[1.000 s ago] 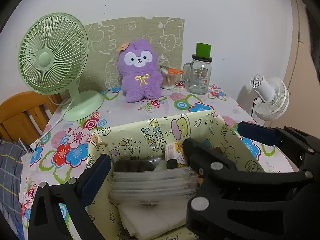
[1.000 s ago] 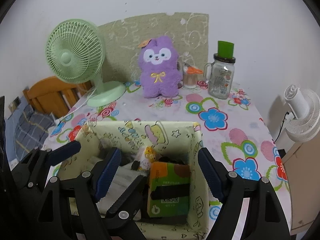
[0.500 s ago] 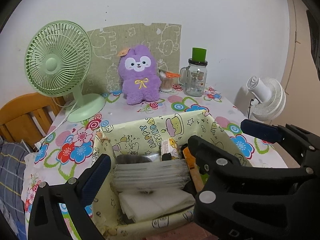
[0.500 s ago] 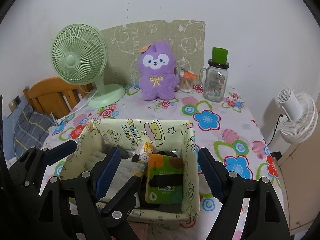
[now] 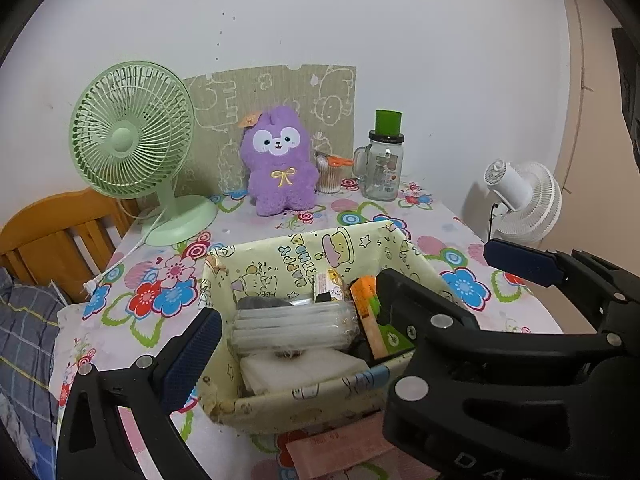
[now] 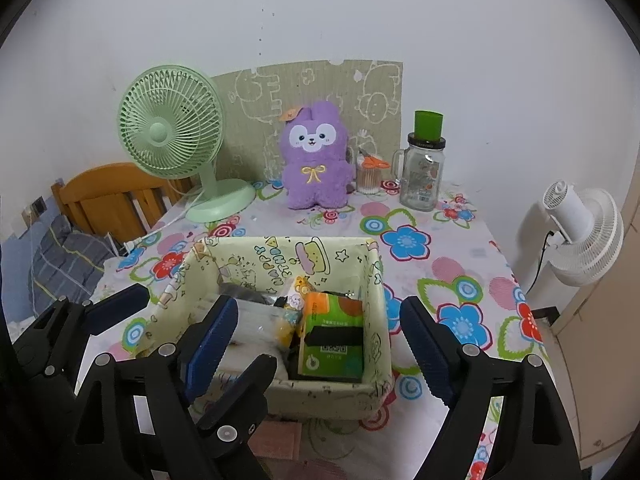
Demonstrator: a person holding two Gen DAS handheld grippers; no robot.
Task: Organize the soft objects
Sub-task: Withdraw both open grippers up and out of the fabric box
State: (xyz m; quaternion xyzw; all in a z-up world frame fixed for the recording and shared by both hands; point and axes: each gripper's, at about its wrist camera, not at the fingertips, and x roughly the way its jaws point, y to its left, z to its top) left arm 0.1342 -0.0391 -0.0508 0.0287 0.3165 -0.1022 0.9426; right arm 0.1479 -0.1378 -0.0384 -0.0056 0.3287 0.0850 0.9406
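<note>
A purple plush toy [image 5: 280, 166] [image 6: 316, 160] sits upright at the back of the flowered table, against a patterned board. A pale yellow fabric bin [image 5: 224, 280] [image 6: 376, 280] stands in the middle, holding tissue packs, a clear packet, a white pad and an orange-green pack [image 6: 334, 336]. My left gripper [image 5: 352, 304] is open and empty, above the bin's near side. My right gripper [image 6: 320, 344] is open and empty, also over the bin's front. The left gripper also shows at the lower left of the right wrist view.
A green desk fan [image 5: 132, 140] [image 6: 172, 136] stands back left. A glass jar with a green lid [image 5: 384, 164] [image 6: 424, 172] and a cup of cotton swabs [image 6: 368, 176] stand back right. A white fan [image 6: 580, 232] is off the table's right edge. A wooden bed frame [image 5: 56, 236] lies left.
Both grippers have pulled back and up from the bin, so the bin and the plush toy look smaller and farther away. Both stay open and empty.
</note>
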